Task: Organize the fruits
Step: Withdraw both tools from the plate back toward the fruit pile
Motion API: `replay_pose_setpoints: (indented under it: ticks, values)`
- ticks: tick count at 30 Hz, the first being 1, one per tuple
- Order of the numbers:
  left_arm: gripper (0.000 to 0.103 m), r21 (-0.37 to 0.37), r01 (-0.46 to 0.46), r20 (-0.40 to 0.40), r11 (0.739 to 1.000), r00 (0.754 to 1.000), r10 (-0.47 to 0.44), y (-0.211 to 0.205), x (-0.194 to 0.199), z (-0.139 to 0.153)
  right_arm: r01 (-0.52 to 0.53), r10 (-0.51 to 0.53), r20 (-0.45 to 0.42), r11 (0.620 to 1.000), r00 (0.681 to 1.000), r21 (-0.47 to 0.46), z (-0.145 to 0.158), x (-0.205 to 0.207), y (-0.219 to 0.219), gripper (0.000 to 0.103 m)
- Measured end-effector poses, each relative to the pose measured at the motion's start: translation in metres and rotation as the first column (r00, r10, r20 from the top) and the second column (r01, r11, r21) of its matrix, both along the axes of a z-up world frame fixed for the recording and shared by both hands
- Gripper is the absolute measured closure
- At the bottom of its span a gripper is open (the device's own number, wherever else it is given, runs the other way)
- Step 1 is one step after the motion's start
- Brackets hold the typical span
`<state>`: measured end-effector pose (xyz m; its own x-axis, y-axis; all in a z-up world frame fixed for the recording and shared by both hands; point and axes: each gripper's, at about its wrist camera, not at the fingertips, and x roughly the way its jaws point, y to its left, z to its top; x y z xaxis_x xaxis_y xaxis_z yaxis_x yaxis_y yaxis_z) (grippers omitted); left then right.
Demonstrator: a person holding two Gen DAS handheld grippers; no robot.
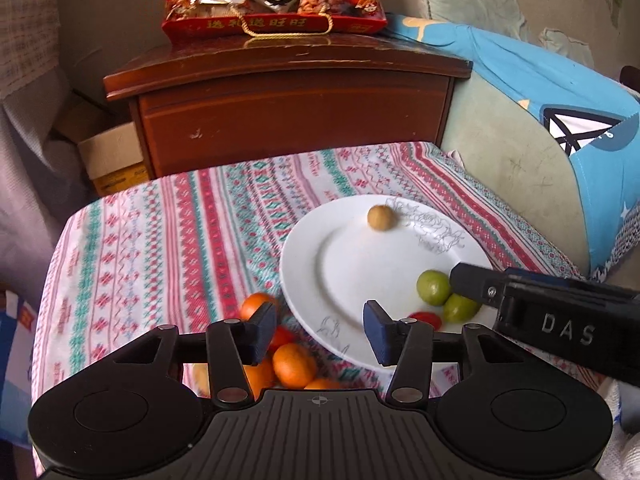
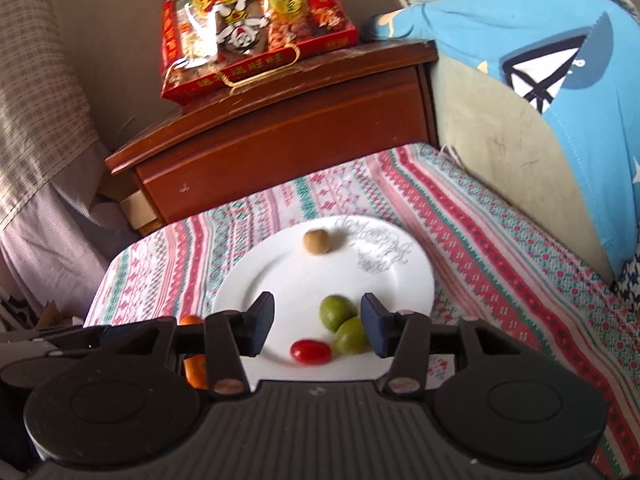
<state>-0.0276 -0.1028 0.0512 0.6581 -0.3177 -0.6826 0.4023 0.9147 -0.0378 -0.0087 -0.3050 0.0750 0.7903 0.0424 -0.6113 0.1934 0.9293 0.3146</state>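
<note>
white plate (image 2: pixel 400 280), green fruits (image 2: pixel 338 312), oranges (image 1: pixel 294 364)

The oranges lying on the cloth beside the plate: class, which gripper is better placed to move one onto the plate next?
Probably the left gripper. Its open, empty jaws sit just above the oranges, while the right gripper hangs over the plate by the green fruits.

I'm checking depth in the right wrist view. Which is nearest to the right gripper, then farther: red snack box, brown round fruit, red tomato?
1. Red tomato, on the plate's near edge, between the right gripper fingers.
2. Brown round fruit, far side of the plate.
3. Red snack box, on the cabinet behind.
</note>
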Motion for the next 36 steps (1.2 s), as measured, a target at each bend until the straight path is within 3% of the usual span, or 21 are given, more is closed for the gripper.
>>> replay_pose_setpoints:
  ticks: [16,24,36]
  values:
    - [0.055,0.046,-0.135,-0.06,0.99,0.989,0.137,0.049,-0.007,-0.006,-0.16,0.16,-0.027,0.987,0.987,-0.019,-0.004,-0.006,0.043,0.054]
    - [0.055,0.0,-0.208,-0.019,0.978,0.978,0.208,0.08,-0.009,0.001,-0.245,0.245,-0.025,0.969,0.969,-0.018,-0.008,-0.009,0.06,0.054]
    - [0.057,-0.043,-0.263,-0.033,0.964,0.964,0.262,0.118,-0.02,-0.008,-0.323,0.321,-0.059,0.946,0.945,-0.036,-0.022,-0.011,0.078,0.057]
